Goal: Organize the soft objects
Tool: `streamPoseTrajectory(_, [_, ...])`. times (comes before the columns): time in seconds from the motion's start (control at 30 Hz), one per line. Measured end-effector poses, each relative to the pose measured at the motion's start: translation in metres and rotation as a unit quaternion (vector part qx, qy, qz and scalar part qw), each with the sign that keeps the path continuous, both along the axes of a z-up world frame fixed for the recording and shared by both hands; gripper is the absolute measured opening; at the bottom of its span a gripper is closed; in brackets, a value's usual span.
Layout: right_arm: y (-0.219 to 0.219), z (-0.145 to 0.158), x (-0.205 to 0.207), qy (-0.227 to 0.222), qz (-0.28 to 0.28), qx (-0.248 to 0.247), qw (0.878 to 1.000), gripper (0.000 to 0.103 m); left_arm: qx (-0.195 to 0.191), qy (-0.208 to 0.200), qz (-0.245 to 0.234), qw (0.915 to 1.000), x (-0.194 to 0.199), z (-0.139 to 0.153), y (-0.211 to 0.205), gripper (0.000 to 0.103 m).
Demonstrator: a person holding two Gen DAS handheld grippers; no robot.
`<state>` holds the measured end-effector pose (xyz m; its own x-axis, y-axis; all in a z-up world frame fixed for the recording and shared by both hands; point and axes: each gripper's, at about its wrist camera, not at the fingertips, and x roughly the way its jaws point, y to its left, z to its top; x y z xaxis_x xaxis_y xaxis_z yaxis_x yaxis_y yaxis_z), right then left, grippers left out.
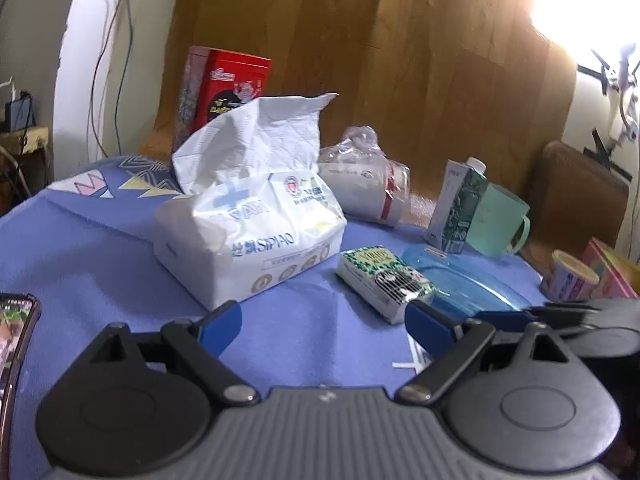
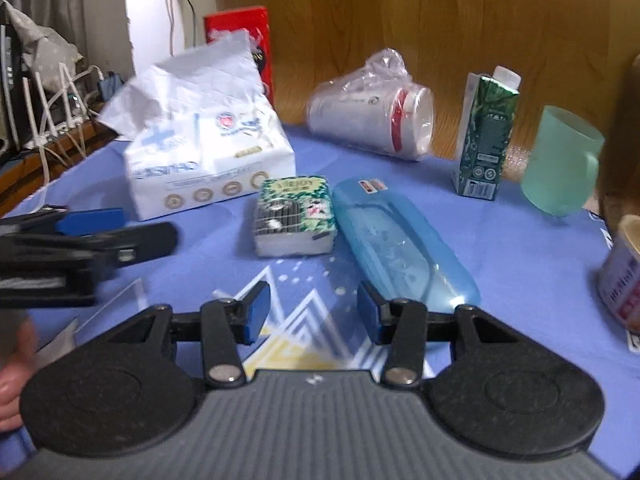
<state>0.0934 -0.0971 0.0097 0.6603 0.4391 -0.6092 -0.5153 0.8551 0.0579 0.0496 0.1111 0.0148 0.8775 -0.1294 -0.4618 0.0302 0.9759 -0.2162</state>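
Note:
A large white tissue pack (image 1: pixel 250 236) with a tissue sticking up lies on the blue cloth, also in the right wrist view (image 2: pixel 208 160). A small green pocket tissue pack (image 1: pixel 384 278) lies right of it (image 2: pixel 294 216). My left gripper (image 1: pixel 322 322) is open and empty, just in front of both packs; it shows at the left of the right wrist view (image 2: pixel 92 224). My right gripper (image 2: pixel 312 310) is open and empty over the cloth, in front of the small pack.
A blue plastic case (image 2: pixel 400 244) lies beside the small pack. Behind stand a red tin (image 1: pixel 228 88), a bagged stack of cups (image 2: pixel 372 116), a green carton (image 2: pixel 486 132) and a mint mug (image 2: pixel 560 160). A phone (image 1: pixel 16 332) lies at the left.

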Motion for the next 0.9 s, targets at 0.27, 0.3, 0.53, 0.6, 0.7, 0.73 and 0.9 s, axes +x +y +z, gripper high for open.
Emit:
streamPoseTrajectory(0.27, [0.01, 0.003, 0.024, -0.01, 0.016, 0.018, 1.0, 0.067, -0.011, -0.005, 0.001, 0.9999, -0.001, 0.0, 0.003, 0.092])
streamPoseTrajectory(0.3, [0.016, 0.003, 0.022, -0.019, 0.021, 0.011, 1.0, 0.069, -0.01, -0.005, 0.001, 0.9999, -0.001, 0.0, 0.002, 0.092])
streamPoseTrajectory(0.53, [0.034, -0.006, 0.052, 0.017, 0.005, 0.015, 1.0, 0.057, -0.026, -0.002, 0.014, 0.9996, 0.0, -0.001, 0.009, 0.091])
streamPoseTrajectory(0.6, [0.026, -0.004, 0.045, 0.018, 0.006, 0.019, 1.0, 0.056, -0.026, -0.001, 0.012, 0.9996, 0.001, -0.001, 0.009, 0.091])
streamPoseTrajectory(0.7, [0.006, -0.005, 0.019, 0.011, 0.008, 0.011, 1.0, 0.057, -0.024, 0.002, 0.008, 0.9997, 0.002, -0.001, 0.008, 0.092])
streamPoseTrajectory(0.73, [0.0, -0.007, 0.007, 0.005, 0.006, 0.004, 1.0, 0.057, -0.022, 0.004, 0.005, 0.9997, 0.002, -0.001, 0.007, 0.092])
streamPoseTrajectory(0.9, [-0.06, -0.005, -0.058, -0.01, -0.032, -0.008, 0.999, 0.057, -0.007, 0.016, -0.014, 0.9997, 0.005, -0.002, -0.001, 0.092])
